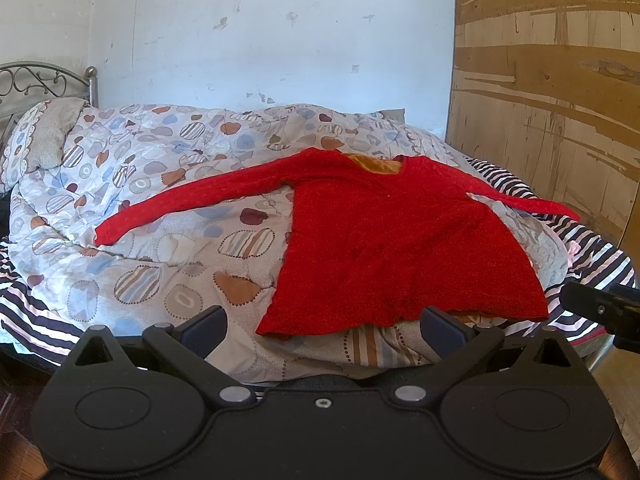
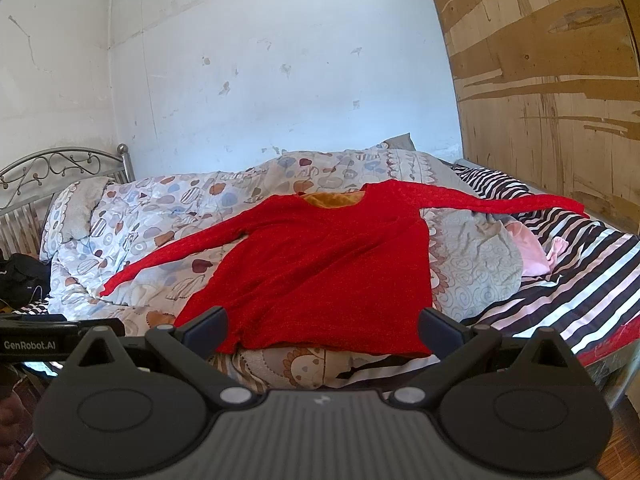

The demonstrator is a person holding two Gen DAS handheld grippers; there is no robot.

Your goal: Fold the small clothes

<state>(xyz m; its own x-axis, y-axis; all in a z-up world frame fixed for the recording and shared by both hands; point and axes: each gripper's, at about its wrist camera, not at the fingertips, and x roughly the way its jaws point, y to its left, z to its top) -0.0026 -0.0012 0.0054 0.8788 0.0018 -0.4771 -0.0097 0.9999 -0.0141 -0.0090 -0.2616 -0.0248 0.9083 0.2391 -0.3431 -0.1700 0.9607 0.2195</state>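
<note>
A red long-sleeved top (image 1: 384, 240) lies spread flat on the bed, both sleeves stretched out to the sides, orange lining showing at the neck. It also shows in the right wrist view (image 2: 320, 268). My left gripper (image 1: 322, 330) is open and empty, just short of the top's lower hem. My right gripper (image 2: 322, 330) is open and empty, also at the hem, near the bed's front edge. Part of the right gripper (image 1: 600, 312) shows at the right edge of the left wrist view.
The bed carries a patterned quilt (image 1: 140, 208) and a black-and-white striped sheet (image 2: 580, 280). A pink garment (image 2: 528, 252) lies right of the top. A metal headboard (image 2: 60, 172) stands at left, a wooden panel (image 1: 552, 100) at right, a white wall behind.
</note>
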